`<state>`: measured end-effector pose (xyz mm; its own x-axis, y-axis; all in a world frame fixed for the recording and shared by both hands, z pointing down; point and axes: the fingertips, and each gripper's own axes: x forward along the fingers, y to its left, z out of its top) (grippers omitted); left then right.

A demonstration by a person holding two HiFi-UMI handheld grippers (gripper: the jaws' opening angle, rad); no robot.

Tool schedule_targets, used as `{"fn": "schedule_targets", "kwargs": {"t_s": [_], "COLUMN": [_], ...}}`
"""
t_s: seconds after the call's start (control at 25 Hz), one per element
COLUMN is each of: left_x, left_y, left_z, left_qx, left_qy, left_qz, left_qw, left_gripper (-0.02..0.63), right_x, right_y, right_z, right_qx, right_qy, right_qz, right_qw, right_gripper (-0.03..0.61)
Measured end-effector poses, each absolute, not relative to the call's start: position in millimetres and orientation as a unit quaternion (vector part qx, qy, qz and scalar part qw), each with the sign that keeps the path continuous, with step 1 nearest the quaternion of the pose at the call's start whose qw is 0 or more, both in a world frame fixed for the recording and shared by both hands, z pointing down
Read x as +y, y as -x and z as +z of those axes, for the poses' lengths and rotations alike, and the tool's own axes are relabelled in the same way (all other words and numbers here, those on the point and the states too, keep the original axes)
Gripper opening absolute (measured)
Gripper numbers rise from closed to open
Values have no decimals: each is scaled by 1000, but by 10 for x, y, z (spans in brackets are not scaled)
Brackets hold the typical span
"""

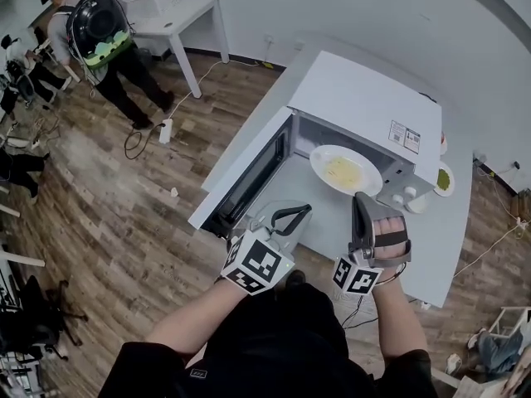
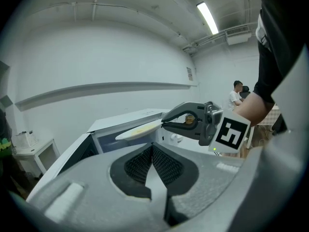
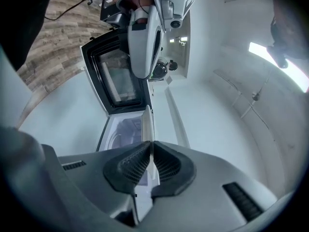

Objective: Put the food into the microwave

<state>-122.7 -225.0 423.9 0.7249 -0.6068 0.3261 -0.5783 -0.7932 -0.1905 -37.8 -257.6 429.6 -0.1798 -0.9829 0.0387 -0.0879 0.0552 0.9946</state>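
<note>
Right gripper (image 1: 362, 197) pinched narrow on white plate (image 1: 319, 162) rim (yellow food (image 1: 343, 172) on it), at open microwave (image 1: 365, 98), left gripper (image 2: 152, 148) closed, empty.

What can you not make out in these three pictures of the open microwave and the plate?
1. Kind of food on the plate: too small in the head view; the left gripper view shows the plate edge-on.
2. Microwave inside: mostly hidden by its top and the plate, head view.
3. Label on the microwave's top: print too small, head view.
4. Green dish: partly hidden behind the microwave, head view.
</note>
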Motion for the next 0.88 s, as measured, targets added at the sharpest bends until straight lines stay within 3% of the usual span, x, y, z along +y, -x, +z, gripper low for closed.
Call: {"fn": "schedule_targets", "kwargs": {"t_s": [0.4, 0.6, 0.88], "left_x": [-2532, -2710, -2914], "left_y": [1192, 1053, 1038], "left_z": [4625, 4774, 4943], "left_qx": [323, 308, 316], "left_qy": [924, 934, 924], "left_qz": [-200, -182, -215], "left_qw": [47, -11, -33], "left_gripper": [8, 9, 8], "right_x": [-2967, -3303, -3666], "right_y": [309, 197, 175], "right_z": [4948, 5193, 5519], "right_qx": [-573, -569, -580], "right_qy": [-457, -469, -466], "right_qz": [-505, -489, -458], "right_qw": [456, 466, 486], "right_gripper": [31, 31, 31]}}
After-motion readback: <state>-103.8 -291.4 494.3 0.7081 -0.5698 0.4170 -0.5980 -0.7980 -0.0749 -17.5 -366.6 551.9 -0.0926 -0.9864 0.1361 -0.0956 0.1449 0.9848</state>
